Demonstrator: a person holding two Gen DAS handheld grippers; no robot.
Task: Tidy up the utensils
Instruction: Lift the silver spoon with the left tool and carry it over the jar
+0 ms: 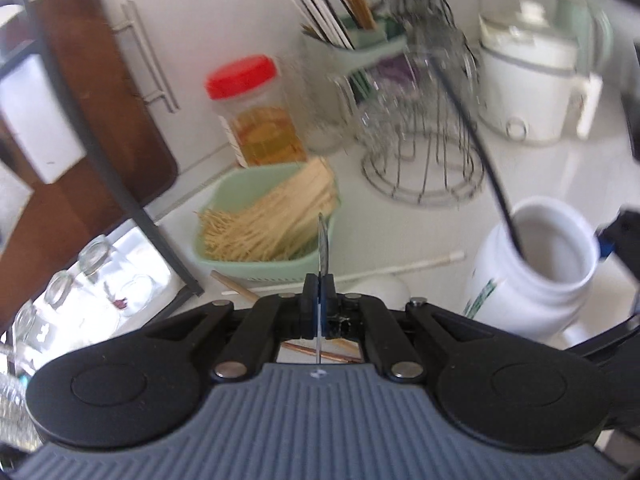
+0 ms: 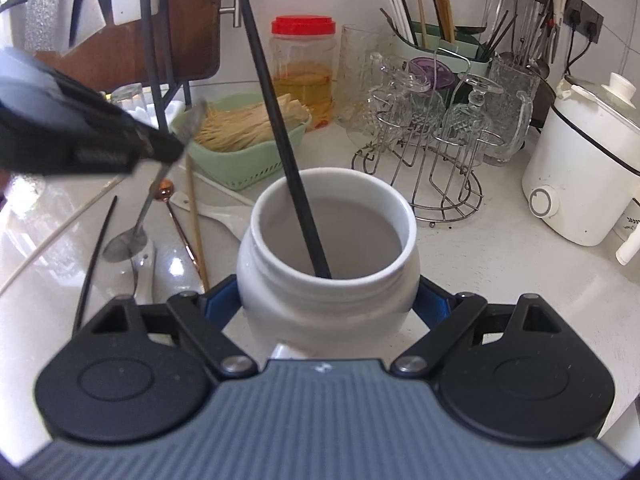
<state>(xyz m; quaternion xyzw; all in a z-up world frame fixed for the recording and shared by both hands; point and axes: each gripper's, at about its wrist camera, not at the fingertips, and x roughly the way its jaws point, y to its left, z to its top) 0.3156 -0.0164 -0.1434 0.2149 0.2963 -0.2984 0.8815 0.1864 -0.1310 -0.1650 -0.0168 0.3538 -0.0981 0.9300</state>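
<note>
My right gripper (image 2: pixel 329 300) is shut on the white jar (image 2: pixel 328 280) and holds it on the counter; a black chopstick (image 2: pixel 276 120) leans inside it. The jar also shows in the left wrist view (image 1: pixel 532 272). My left gripper (image 1: pixel 319 300) is shut on a metal spoon (image 1: pixel 323 244), seen edge-on between its fingers. In the right wrist view the left gripper (image 2: pixel 168 152) holds that spoon (image 2: pixel 132 236) above the counter, left of the jar. A copper spoon (image 2: pixel 176 216), a wooden chopstick (image 2: pixel 196 216), a white spoon (image 2: pixel 216 212) and a black chopstick (image 2: pixel 94 264) lie loose on the counter.
A green basket of wooden sticks (image 2: pixel 240 136) sits behind the loose utensils. A red-lidded jar (image 2: pixel 303 68), a wire rack of glasses (image 2: pixel 432 128), a green chopstick holder (image 2: pixel 440 40) and a white cooker (image 2: pixel 580 164) stand further back. A black rack (image 2: pixel 156 40) is at left.
</note>
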